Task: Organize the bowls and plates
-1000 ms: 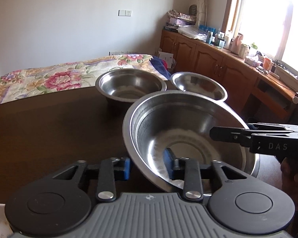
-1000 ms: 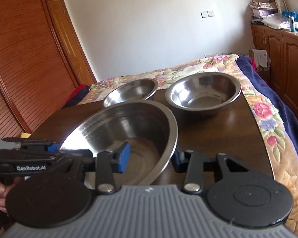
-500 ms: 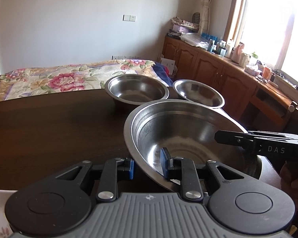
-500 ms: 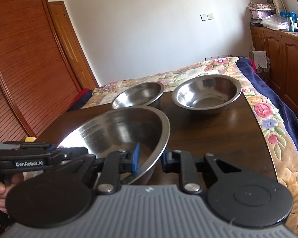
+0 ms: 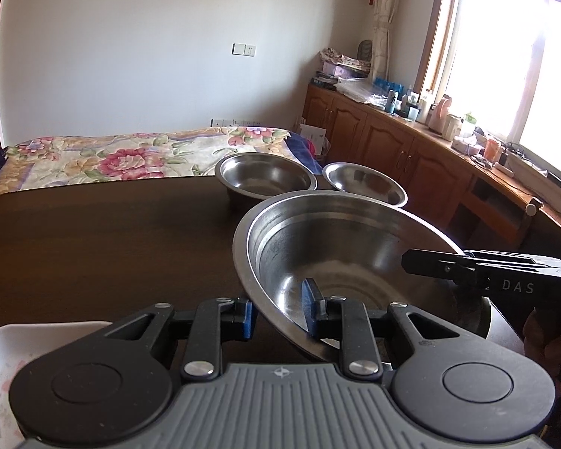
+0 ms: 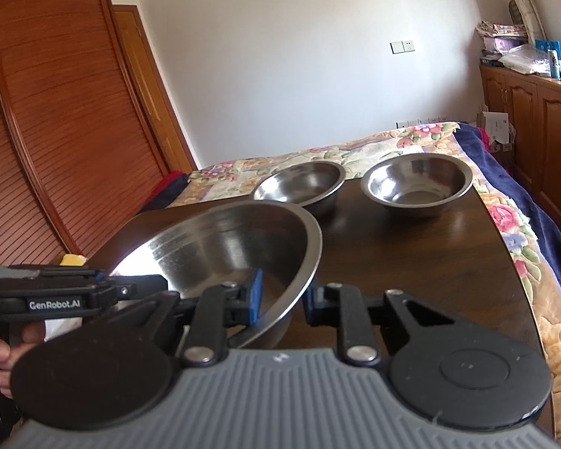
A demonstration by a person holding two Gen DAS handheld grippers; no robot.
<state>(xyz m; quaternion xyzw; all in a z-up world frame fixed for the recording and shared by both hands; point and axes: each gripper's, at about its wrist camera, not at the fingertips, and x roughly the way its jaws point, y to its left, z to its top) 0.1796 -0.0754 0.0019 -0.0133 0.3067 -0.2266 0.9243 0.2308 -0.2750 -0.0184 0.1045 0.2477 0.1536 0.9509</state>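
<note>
The near rim of the large steel bowl point(image 5: 340, 258) is hidden behind the left gripper point(image 5: 278, 316) body. A white plate point(image 5: 3, 359) is cut off by the left edge, only a corner shown. Small items on the far right counter point(image 5: 467, 138) are too small and glare-washed to be identified; the hand point(image 6: 0, 351) is cropped at the left edge.
</note>
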